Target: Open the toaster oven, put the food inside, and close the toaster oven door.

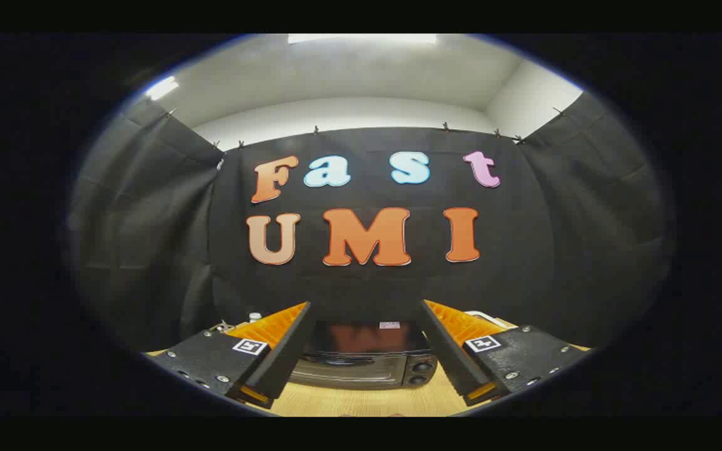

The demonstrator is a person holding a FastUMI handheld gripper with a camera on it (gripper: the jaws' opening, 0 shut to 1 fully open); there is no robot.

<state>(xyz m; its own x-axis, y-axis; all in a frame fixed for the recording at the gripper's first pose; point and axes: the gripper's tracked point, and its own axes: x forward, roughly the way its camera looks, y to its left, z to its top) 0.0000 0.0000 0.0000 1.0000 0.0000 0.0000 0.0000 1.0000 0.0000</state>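
— While the gripper (366,310) is held spread wide with nothing between its fingers, where is the oven (366,362) seen?
— At twelve o'clock, beyond the fingers, on the table (361,404); its long axis is laid crosswise, door shut.

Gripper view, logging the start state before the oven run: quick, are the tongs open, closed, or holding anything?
Tongs: open, holding nothing; the fingers are spread apart, with the closed toaster oven beyond them on the wooden table.

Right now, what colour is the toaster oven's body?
Black, with a glossy top and a closed door; the gripper view shows the toaster oven beyond the open gripper.
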